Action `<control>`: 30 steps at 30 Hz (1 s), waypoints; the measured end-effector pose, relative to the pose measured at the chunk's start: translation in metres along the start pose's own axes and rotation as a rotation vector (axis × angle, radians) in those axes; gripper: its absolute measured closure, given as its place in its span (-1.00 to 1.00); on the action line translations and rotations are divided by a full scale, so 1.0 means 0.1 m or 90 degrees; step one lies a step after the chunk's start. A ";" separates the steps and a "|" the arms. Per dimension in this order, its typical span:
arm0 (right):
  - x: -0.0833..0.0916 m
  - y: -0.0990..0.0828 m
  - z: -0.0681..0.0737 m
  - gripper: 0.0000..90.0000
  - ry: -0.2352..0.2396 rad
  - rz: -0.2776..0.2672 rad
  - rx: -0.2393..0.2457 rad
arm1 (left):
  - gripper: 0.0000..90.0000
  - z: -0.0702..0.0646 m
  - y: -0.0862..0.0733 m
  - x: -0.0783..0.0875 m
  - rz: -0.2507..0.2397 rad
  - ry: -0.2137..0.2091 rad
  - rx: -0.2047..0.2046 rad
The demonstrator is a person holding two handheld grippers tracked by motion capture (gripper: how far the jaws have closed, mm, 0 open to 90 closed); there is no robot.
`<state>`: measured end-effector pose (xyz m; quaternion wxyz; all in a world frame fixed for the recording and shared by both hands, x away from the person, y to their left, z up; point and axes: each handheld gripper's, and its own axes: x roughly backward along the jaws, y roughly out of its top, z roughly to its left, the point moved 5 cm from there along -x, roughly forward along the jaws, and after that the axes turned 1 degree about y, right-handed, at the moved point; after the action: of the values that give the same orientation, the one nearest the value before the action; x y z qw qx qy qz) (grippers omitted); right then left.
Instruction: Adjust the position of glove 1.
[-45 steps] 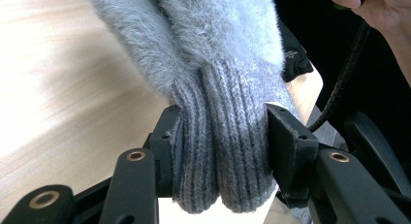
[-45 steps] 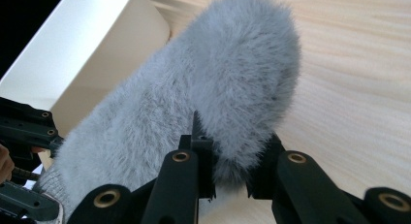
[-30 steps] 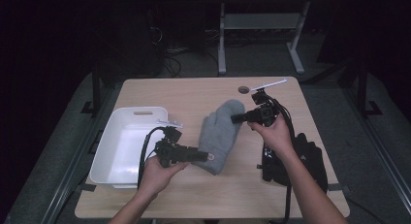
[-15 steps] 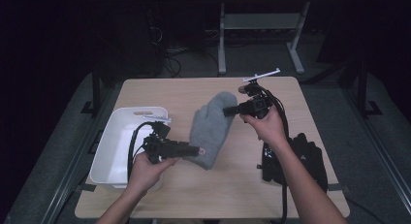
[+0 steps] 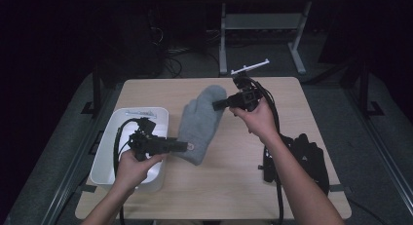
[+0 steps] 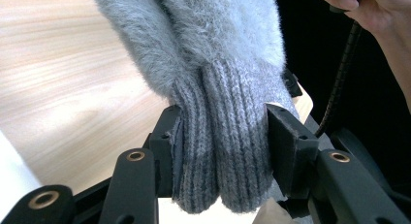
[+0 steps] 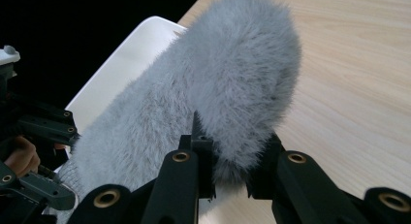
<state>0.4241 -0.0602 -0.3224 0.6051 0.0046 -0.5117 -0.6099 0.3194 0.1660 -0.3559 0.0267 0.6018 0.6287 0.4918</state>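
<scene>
I see one grey fuzzy mitten (image 5: pixel 201 122) stretched between my two grippers near the centre of the frame in the high view, over the wooden desk (image 5: pixel 292 96). Its long axis runs on a diagonal, from the ribbed cuff at the lower left up to the rounded fingertip end at the upper right. My left gripper (image 5: pixel 181 146) has its fingers clamped on the knitted cuff (image 6: pixel 224 156); in the left gripper view the ribbing is squeezed between the two black pads. My right gripper (image 5: pixel 217 105) has its fingers closed on the fluffy tip (image 7: pixel 242 88), which bulges out above them in the right gripper view. I count one white tray (image 5: pixel 113 137) at the left of the desk, just beside the cuff and under my left hand (image 5: pixel 132 167). One black object (image 5: pixel 307 159) lies at the desk's right edge; I cannot tell what it is.
</scene>
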 end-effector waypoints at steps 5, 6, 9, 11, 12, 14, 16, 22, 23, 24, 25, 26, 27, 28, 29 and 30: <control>-0.05 0.07 0.07 0.71 0.008 -0.001 0.005 | 0.17 0.03 0.01 0.10 -0.006 0.008 0.003; -0.06 0.09 0.08 0.71 0.010 -0.003 0.007 | 0.17 0.04 0.01 0.12 -0.009 0.009 0.004; -0.09 0.13 0.13 0.71 0.013 -0.002 0.009 | 0.16 0.06 0.00 0.17 -0.013 0.014 0.006; -0.12 0.15 0.16 0.71 0.013 0.003 0.016 | 0.16 0.07 0.00 0.20 -0.014 0.018 0.007; -0.14 0.17 0.17 0.71 0.014 0.004 0.017 | 0.16 0.09 -0.01 0.22 -0.015 0.018 0.008; -0.17 0.19 0.19 0.71 0.018 0.006 0.016 | 0.16 0.11 -0.01 0.25 -0.017 0.018 0.012; -0.20 0.22 0.21 0.71 0.022 0.005 0.016 | 0.16 0.13 -0.01 0.29 -0.020 0.020 0.016; -0.31 0.28 0.28 0.71 0.032 0.010 0.025 | 0.16 0.20 -0.05 0.40 -0.028 0.029 0.024; -0.33 0.29 0.30 0.71 0.034 0.009 0.027 | 0.16 0.21 -0.05 0.42 -0.028 0.030 0.024; -0.35 0.31 0.31 0.71 0.035 0.009 0.027 | 0.16 0.22 -0.06 0.45 -0.030 0.030 0.026; -0.37 0.32 0.33 0.71 0.036 0.011 0.032 | 0.16 0.23 -0.06 0.47 -0.031 0.030 0.026; -0.39 0.33 0.34 0.71 0.037 0.012 0.035 | 0.16 0.23 -0.06 0.50 -0.036 0.033 0.028; -0.40 0.34 0.36 0.71 0.042 0.012 0.039 | 0.16 0.24 -0.07 0.52 -0.038 0.034 0.032; -0.42 0.36 0.38 0.71 0.044 0.012 0.038 | 0.16 0.25 -0.08 0.55 -0.036 0.036 0.029; -0.44 0.37 0.39 0.71 0.044 0.014 0.040 | 0.16 0.25 -0.08 0.56 -0.043 0.038 0.037; -0.46 0.38 0.41 0.71 0.047 0.013 0.040 | 0.16 0.27 -0.09 0.59 -0.038 0.041 0.030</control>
<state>0.4385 0.0093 -0.3071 0.6293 0.0413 -0.5078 -0.5868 0.3137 0.2297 -0.3431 0.0070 0.5670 0.6586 0.4947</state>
